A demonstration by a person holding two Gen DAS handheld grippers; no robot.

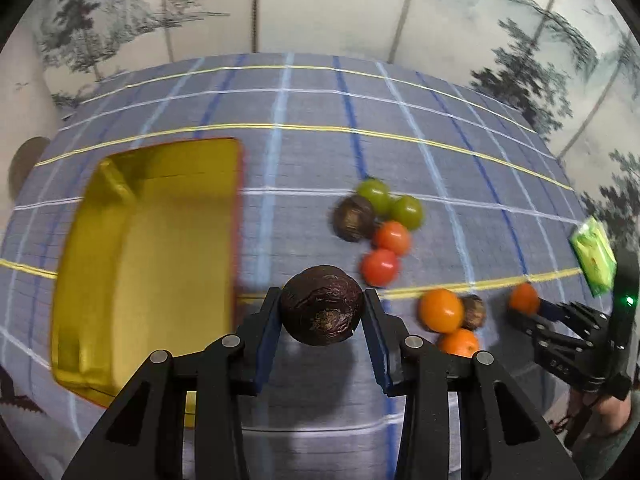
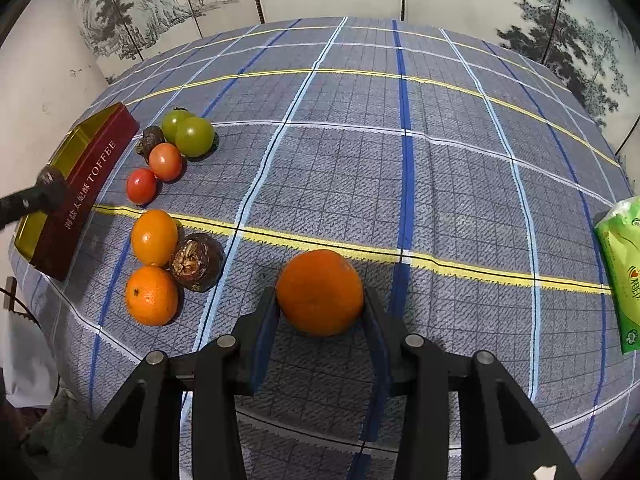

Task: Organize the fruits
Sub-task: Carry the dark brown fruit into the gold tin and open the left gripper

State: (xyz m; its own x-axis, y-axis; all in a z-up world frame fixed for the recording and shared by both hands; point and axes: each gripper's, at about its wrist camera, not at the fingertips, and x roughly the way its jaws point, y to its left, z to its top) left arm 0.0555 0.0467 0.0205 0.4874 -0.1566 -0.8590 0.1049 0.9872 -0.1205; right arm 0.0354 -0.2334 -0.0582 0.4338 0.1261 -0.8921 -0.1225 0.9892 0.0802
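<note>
L gripper [image 1: 323,312] clamped on dark wrinkled fruit [image 1: 322,305], lifted, prob for gold tin [image 1: 160,256]. R gripper [image 2: 320,300] clamped on orange [image 2: 320,292], on cloth, waiting turn.

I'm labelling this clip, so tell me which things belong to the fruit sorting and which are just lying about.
Part of the job:
dark wrinkled fruit in left gripper
orange in right gripper
toffee tin
loose fruits

Lying about:
green packet
painted screen

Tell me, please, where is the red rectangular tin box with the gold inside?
The red rectangular tin box lies open at the table's left edge in the right wrist view, just left of the tomatoes, and its gold interior fills the left side of the left wrist view.
</note>
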